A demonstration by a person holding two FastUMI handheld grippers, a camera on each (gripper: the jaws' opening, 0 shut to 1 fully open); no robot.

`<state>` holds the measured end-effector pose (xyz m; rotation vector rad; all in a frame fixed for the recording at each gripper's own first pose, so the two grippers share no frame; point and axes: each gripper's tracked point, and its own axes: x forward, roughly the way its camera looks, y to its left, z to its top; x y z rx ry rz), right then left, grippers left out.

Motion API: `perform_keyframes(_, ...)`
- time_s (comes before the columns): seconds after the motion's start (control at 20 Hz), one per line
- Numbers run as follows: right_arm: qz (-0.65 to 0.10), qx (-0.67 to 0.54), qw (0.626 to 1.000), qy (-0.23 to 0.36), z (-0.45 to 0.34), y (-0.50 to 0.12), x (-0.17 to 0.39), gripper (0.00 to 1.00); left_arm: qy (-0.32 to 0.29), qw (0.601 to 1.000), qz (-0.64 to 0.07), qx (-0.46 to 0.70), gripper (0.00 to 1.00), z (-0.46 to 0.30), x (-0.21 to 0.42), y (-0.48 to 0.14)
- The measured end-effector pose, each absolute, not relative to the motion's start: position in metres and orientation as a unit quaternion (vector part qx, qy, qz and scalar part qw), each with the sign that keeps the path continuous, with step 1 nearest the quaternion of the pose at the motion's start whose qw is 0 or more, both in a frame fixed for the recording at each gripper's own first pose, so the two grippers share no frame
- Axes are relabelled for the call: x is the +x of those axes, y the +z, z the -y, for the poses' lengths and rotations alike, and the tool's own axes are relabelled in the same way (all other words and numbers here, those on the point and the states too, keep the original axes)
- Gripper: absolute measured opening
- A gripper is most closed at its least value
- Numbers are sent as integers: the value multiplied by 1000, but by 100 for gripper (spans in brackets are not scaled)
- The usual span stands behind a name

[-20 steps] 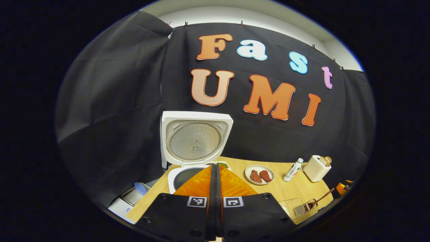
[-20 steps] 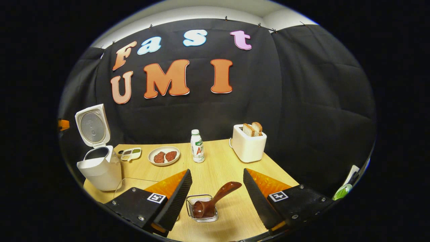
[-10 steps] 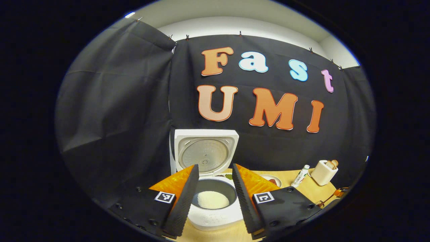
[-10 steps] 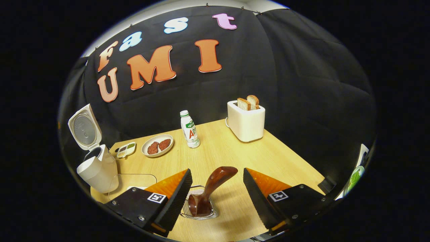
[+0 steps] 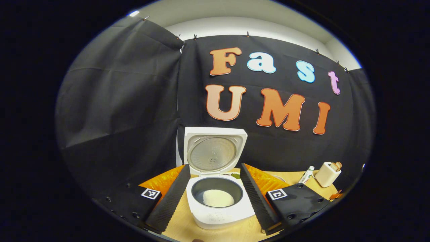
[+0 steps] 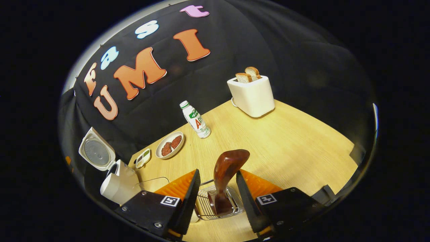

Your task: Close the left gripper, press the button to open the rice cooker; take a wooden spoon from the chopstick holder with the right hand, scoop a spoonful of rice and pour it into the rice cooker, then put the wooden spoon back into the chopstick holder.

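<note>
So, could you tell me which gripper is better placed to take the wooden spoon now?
The right gripper: its open fingers flank the wooden spoon standing in the chopstick holder. The left gripper faces the open rice cooker.

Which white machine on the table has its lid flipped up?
The rice cooker. Its lid stands straight up, showing the rice in its pot. The toaster has no lid, just bread poking out the top.

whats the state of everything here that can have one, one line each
rice cooker: lid up, white rice inside
wooden spoon: standing in the wire holder, not gripped
left gripper: jaws open
right gripper: jaws open around the spoon handle
toaster: two bread slices sticking up
bottle: capped, upright
</note>
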<state>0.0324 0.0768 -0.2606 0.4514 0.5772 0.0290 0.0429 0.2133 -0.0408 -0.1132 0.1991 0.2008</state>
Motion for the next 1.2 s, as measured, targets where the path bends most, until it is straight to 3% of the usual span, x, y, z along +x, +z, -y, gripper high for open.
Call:
perform_keyframes(0.3,-282,254,925,3,-76,-259,41,27,106,988,-106,-47,100,-223,38,-43)
perform_keyframes(0.55,-283,258,923,-27,-73,-259,38,11,100,988,-104,-45,100,-228,39,-42)
perform_keyframes(0.7,-278,246,927,-41,-76,-245,33,5,94,990,-101,-43,100,-231,40,-38)
perform_keyframes(0.9,-247,213,943,-66,-77,-199,25,4,78,991,-97,-55,100,-231,41,-36)
perform_keyframes(1.2,-204,168,964,-39,-113,-127,8,4,65,991,-98,-60,100,-242,46,-44)
